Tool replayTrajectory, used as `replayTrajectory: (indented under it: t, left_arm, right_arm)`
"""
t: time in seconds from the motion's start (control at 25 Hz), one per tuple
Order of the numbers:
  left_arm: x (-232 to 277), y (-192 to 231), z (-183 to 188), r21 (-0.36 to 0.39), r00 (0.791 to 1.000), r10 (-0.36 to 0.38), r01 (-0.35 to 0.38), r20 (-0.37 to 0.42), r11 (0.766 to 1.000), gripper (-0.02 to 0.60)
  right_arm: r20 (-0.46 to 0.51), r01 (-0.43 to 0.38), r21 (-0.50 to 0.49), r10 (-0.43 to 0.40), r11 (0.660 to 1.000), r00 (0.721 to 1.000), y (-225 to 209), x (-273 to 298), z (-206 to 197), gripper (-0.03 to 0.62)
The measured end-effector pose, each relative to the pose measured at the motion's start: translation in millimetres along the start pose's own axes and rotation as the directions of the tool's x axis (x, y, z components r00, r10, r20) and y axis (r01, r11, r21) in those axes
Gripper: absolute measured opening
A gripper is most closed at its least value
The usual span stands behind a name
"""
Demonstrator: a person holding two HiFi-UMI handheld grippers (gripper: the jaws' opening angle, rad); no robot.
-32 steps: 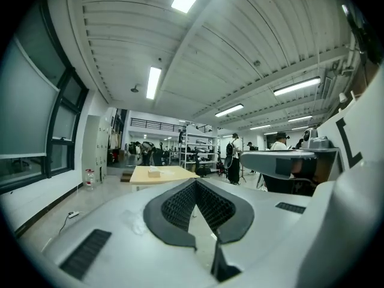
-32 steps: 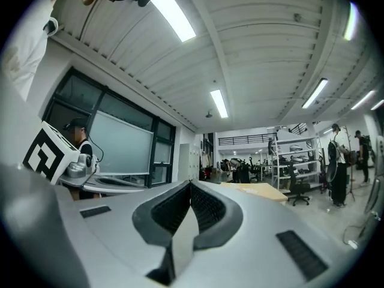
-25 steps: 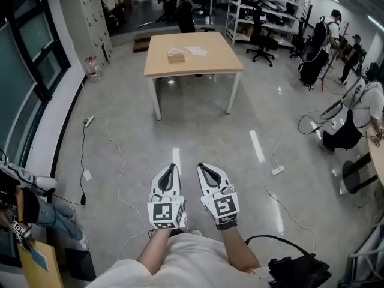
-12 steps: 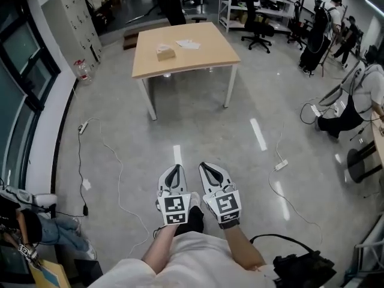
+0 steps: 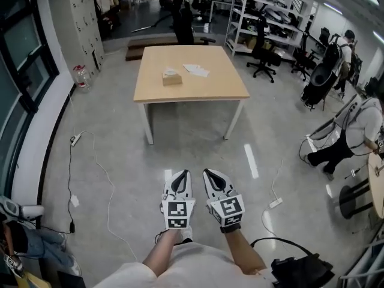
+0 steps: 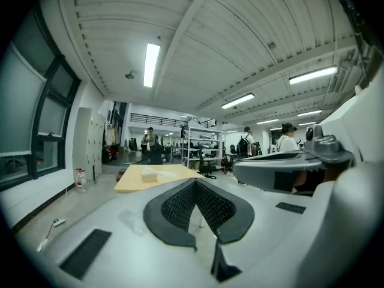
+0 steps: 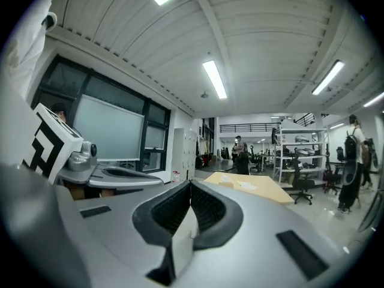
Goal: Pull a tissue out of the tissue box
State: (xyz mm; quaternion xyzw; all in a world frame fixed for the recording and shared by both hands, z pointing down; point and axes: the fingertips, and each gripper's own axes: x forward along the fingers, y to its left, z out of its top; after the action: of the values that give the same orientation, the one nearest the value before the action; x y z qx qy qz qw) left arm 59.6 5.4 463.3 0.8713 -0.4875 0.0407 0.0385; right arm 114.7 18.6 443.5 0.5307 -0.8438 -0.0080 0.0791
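The tan tissue box [image 5: 171,77] stands on the far wooden table [image 5: 228,92], with a white tissue poking from its top. Loose white sheets [image 5: 196,70] lie beside it. Both grippers are held side by side low over the floor, well short of the table. My left gripper [image 5: 182,177] is shut and empty, and so is my right gripper [image 5: 211,175]. In the left gripper view the tissue box [image 6: 150,174] shows small beyond the closed jaw tips of the left gripper [image 6: 196,182]. In the right gripper view the tissue box [image 7: 226,181] sits far ahead of the right gripper [image 7: 191,185].
White cables [image 5: 102,173] and a power strip [image 5: 276,203] lie on the grey floor. A crouching person [image 5: 351,131] is at the right, office chairs [image 5: 264,47] and shelves [image 5: 270,8] behind the table, lockers [image 5: 75,17] at the left, a black bag [image 5: 300,272] by my feet.
The table and tissue box have grown larger and nearer in the head view as I walk toward them. Both grippers stay shut, side by side in front of me.
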Motion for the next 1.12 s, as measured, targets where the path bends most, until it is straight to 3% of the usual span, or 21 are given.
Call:
replayTrajectory:
  t: [0.2, 0.32, 0.72, 1.12]
  left_arm:
    - [38, 32, 5, -0.016, 1.000, -0.008, 0.008, 0.018, 1.000, 0.000]
    - [54, 51, -2, -0.039, 1.000, 0.008, -0.009, -0.004, 0.999, 0.000]
    - [126, 64, -17, -0.051, 0.998, 0.035, -0.037, -0.053, 0.998, 0.000]
    - [264, 107, 28, -0.006, 0.993, 0.119, -0.119, -0.014, 0.993, 0.000]
  right_arm:
    - [0.038, -0.039, 0.012, 0.038, 0.999, 0.999, -6, 60, 15, 0.005]
    - [0.018, -0.040, 0.038, 0.039, 0.999, 0.999, -12, 79, 4, 0.005]
    - [0.020, -0.076, 0.076, 0.075, 0.994, 0.997, -71, 134, -11, 0.005]
    - [0.103, -0.120, 0.070, 0.113, 0.990, 0.988, -190, 254, 26, 0.005]
